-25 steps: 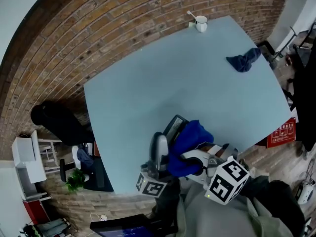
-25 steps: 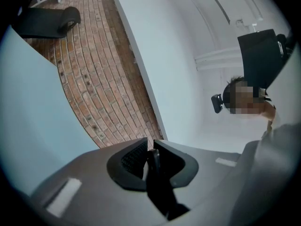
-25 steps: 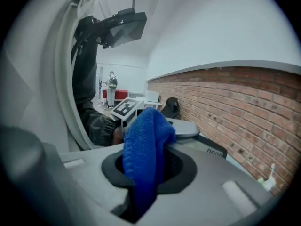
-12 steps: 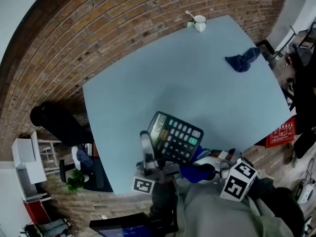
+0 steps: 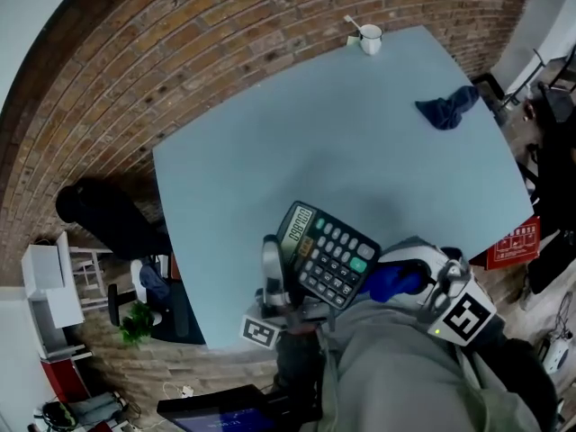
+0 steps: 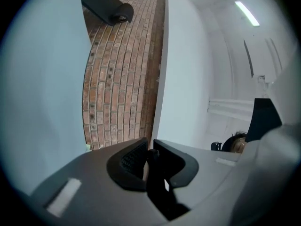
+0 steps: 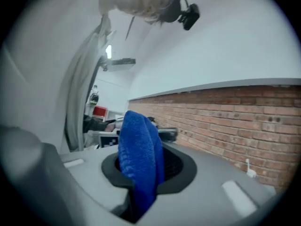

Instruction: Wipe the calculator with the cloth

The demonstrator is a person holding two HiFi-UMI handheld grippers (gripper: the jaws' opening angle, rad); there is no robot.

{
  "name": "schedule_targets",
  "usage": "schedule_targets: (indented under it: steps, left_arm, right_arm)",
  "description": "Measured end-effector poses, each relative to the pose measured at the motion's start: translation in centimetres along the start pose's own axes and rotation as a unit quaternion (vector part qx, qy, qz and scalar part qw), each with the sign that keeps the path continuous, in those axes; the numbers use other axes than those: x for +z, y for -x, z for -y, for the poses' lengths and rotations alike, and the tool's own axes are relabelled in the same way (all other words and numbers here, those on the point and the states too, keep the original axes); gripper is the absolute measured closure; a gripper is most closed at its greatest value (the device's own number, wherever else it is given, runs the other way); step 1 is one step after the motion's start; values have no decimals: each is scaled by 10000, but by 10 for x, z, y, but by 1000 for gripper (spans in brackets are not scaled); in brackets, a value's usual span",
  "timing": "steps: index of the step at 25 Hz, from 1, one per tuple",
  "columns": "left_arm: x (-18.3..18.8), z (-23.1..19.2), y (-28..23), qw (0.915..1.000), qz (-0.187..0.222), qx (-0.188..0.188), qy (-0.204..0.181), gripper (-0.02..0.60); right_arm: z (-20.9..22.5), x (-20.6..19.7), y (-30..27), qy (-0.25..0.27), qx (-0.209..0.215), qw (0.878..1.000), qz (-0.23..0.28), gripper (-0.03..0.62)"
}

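Left tool (image 6: 149,155) pinches the calculator (image 5: 326,255) edge; right tool (image 7: 143,167) clamps the blue cloth (image 5: 392,283), partly hiding it.

The calculator (image 5: 326,255) hangs tilted over the near edge of the surface (image 5: 270,142). Its near left edge sits between the fingers of the left gripper (image 5: 274,275). Just right of it, the cloth (image 5: 392,283) sits between the fingers of the right gripper (image 7: 148,166). A mug (image 5: 370,40) stands at the far edge. A second cloth (image 5: 447,108) lies far right, well apart from the mug.
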State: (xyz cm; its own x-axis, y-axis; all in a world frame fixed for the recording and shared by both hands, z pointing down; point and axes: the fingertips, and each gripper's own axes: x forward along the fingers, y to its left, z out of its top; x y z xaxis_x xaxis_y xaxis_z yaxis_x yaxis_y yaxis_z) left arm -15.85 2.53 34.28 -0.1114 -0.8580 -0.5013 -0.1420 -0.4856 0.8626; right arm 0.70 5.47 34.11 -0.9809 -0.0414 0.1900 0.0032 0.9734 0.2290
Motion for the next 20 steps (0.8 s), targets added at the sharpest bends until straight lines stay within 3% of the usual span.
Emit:
schedule_targets:
  steps: [3,6,8,10,13,17,20]
  left_arm:
    - [0,-2,1,9995,81,-77,305,545]
    - [-6,-3,-3,9971,44,-207,734,546]
    - [-16,-4,-7,9946,-137,-271,989,546]
    - [-28,-3,-9,9919,-360,-332,1172,546]
    - [-35,5,-9,9883,-537,-526,1328,546]
    - [-39,9,-7,9882,-725,-596,1208,548]
    - [-41,12,-6,9885,-766,-629,1141,548]
  right_arm:
    - [25,-2,8,-1110,-409,9913,580,525]
    - [12,13,-1,-1966,158,9684,1526,525]
    - [-8,19,-13,-2067,574,9617,1707,525]
    - [-15,15,-22,-2061,646,9622,1659,525]
    - [6,8,-24,-2198,356,9593,1737,525]
    - [51,2,-16,-2267,-159,9562,1847,525]
    - [66,3,-16,-2263,-209,9535,1980,525]
